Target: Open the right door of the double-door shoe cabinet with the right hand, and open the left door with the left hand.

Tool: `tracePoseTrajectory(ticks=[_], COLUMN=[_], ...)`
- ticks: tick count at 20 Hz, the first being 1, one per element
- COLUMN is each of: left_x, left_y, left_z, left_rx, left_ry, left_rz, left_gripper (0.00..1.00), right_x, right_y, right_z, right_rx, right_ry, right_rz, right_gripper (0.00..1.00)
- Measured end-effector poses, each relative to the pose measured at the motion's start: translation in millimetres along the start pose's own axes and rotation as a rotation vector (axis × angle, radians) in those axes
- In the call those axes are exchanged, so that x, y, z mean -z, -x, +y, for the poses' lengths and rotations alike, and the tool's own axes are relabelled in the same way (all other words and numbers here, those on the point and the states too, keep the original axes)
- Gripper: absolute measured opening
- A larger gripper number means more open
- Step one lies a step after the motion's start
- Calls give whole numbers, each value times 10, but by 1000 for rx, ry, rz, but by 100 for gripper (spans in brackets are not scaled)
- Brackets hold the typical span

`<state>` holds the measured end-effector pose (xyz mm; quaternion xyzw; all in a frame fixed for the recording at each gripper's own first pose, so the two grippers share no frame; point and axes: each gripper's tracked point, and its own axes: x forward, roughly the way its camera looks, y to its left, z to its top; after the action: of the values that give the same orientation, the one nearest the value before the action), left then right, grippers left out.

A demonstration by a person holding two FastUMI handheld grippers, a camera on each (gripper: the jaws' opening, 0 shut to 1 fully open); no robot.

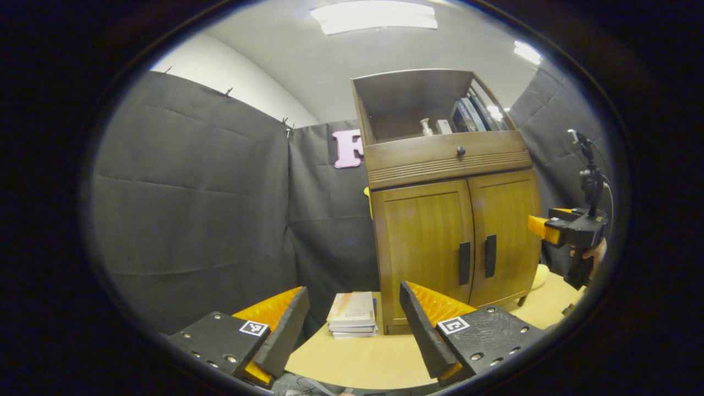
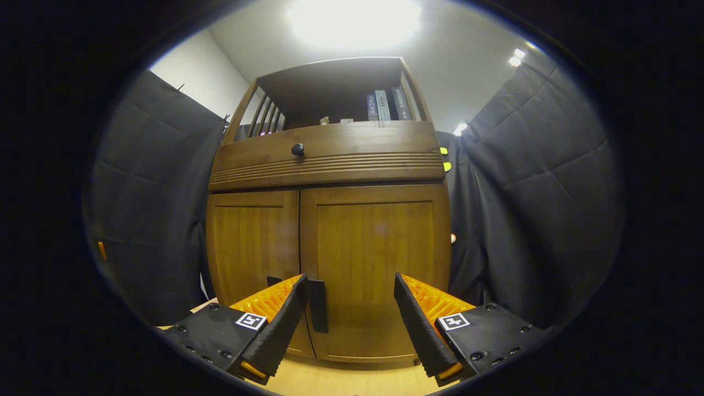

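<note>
The cabinet (image 2: 330, 220) stands tall on the counter (image 1: 363, 357), backed by the black booth cloth, and both lower doors are shut flush, so nothing of the task is done yet by the look of it. In the right gripper view the right door (image 2: 377, 264) sits straight ahead, the left door (image 2: 250, 247) beside it, with the two dark bar handles meeting at the centre seam. The right hand-held gripper (image 2: 347, 316) is up close, jaws spread wide and holding nothing, its left finger just in front of the right handle (image 2: 317, 305), which is not yet between the fingers. This reads as the approach to the first step: it needs to shift left so the bar sits between the fingers, close on it, then pull outward along the hinge's arc. In the left gripper view the left hand-held gripper (image 1: 355, 324) hangs well back over the counter, also spread and empty, looking at the left handle (image 1: 465, 263) from a distance. A stack of books (image 1: 352, 314) lies by the cabinet's foot. Up top, the drawer knob (image 2: 297, 149) stays out of this.
</note>
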<state>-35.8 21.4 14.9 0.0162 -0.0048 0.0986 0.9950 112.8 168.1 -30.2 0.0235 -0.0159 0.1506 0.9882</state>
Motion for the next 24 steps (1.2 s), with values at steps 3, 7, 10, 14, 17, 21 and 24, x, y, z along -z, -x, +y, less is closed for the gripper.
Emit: tracePoseTrajectory(ticks=[3, 7, 10, 14, 17, 21, 24], left_x=[-21, -51, -102, -153, -195, -226, -220], left_y=[41, 80, 137, 201, 239, 309, 325], left_z=[42, 93, 146, 203, 236, 260, 265], left_rx=[-32, -77, -114, -165, -197, -228, -238], left_ry=[-11, -20, -29, -47, -54, -63, -57], left_rz=[13, 26, 35, 48, 57, 66, 69], left_gripper=[96, 95, 95, 97, 95, 95, 94], right_x=[125, 327, 475, 678, 796, 975, 1042], right_y=[-224, -486, -662, -946, -1112, -1246, -1348], right_z=[90, 229, 289, 381, 437, 519, 472], right_rx=[-1, -16, -14, -20, -26, -19, -9], right_ry=[1, -14, -9, -5, -17, -48, -62], right_rz=[20, 52, 70, 107, 135, 177, 205], right_gripper=[96, 96, 98, 98, 98, 80, 77])
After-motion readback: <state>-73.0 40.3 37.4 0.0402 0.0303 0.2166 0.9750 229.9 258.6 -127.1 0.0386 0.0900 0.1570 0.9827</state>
